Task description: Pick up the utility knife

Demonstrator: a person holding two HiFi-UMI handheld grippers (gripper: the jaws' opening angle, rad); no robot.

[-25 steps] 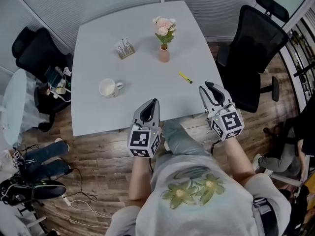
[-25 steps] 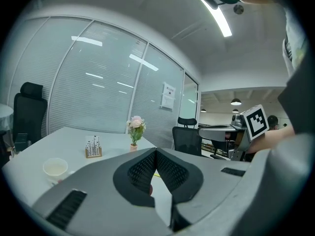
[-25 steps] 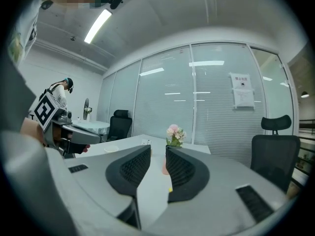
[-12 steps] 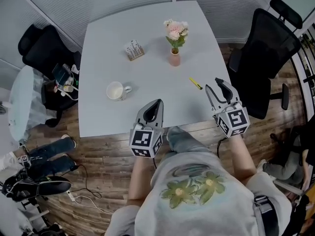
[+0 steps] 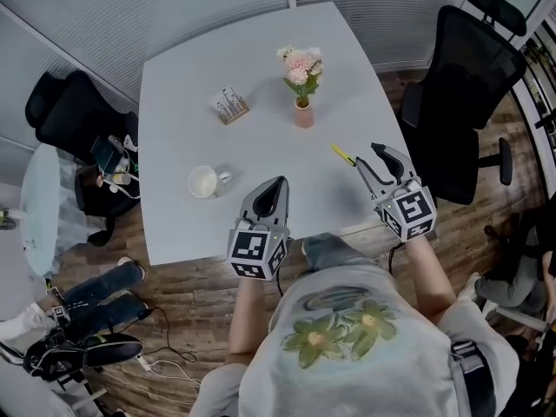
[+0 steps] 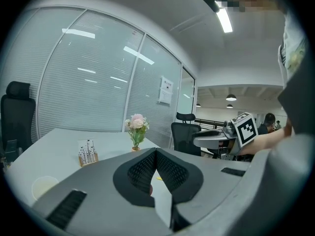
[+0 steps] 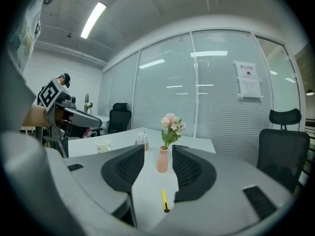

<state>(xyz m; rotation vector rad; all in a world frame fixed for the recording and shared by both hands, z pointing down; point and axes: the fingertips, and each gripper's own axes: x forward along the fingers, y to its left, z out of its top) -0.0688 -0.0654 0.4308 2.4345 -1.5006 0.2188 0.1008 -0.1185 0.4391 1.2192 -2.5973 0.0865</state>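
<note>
The yellow utility knife (image 5: 343, 154) lies flat on the grey table (image 5: 261, 68) near its right edge; in the right gripper view the knife (image 7: 164, 200) shows on the tabletop through the gap between the jaws. My right gripper (image 5: 373, 157) hovers just right of it and is open; its jaws (image 7: 158, 154) have just been opening, with nothing held between them. My left gripper (image 5: 274, 183) hangs over the table's near edge, apart from the knife. Its jaws (image 6: 156, 152) meet at the tips, empty.
A pink vase of flowers (image 5: 302, 111) stands beyond the knife. A white mug (image 5: 205, 182) sits at the near left and a small wooden stand (image 5: 229, 105) farther back. Black office chairs flank the table at the right (image 5: 460, 85) and left (image 5: 69, 111).
My right gripper has come closer to the knife and its jaws stand wider apart. The left gripper has shifted a little along the table's near edge.
</note>
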